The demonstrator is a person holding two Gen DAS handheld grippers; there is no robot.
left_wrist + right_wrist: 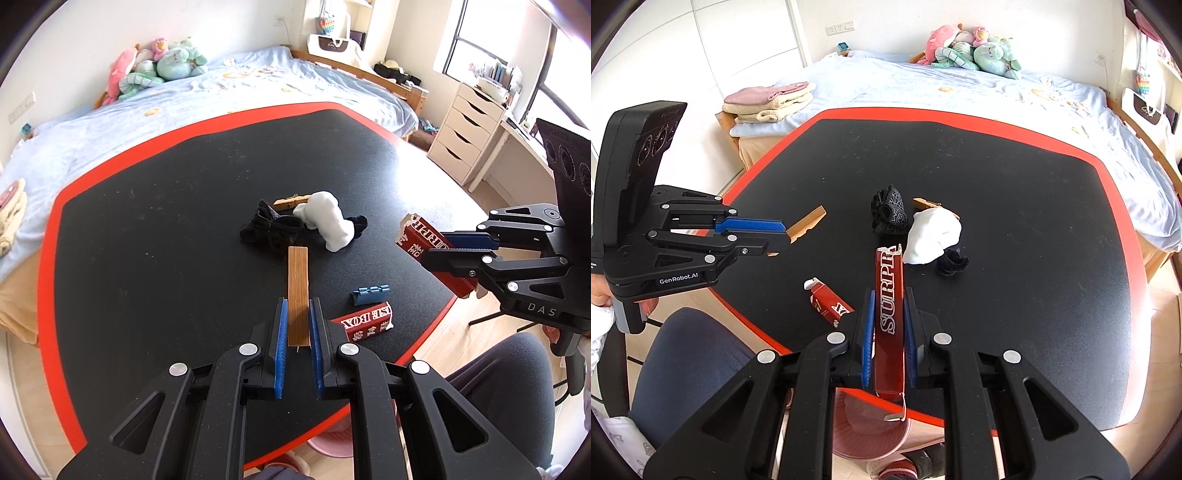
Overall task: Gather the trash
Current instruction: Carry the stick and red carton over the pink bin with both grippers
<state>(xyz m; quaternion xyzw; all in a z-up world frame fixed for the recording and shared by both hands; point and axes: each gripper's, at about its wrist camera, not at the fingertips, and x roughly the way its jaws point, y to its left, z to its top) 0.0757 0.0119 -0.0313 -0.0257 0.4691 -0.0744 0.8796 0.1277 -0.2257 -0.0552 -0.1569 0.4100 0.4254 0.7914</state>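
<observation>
My left gripper [297, 306] is shut on a brown ribbed strip [297, 273], held above the black table [166, 221]. In the right wrist view the left gripper [781, 235] shows at the left with the strip [809, 221] sticking out of it. My right gripper [889, 295] is shut on a torn red box piece [888, 317] lettered in white, also held above the table near its front edge. The left wrist view has the right gripper [430, 247] and its red piece [417, 236] at the right. A second red box piece [365, 326] [829, 301] lies on the table.
Mid-table lie a white wad [328, 221] [932, 236], black mesh items [269, 225] [890, 216], a small black bundle [952, 262], a wooden clothespin [291, 202] and a small blue piece [370, 294]. A pink bin [871, 424] stands under the front edge. A bed [147, 110] lies beyond the table.
</observation>
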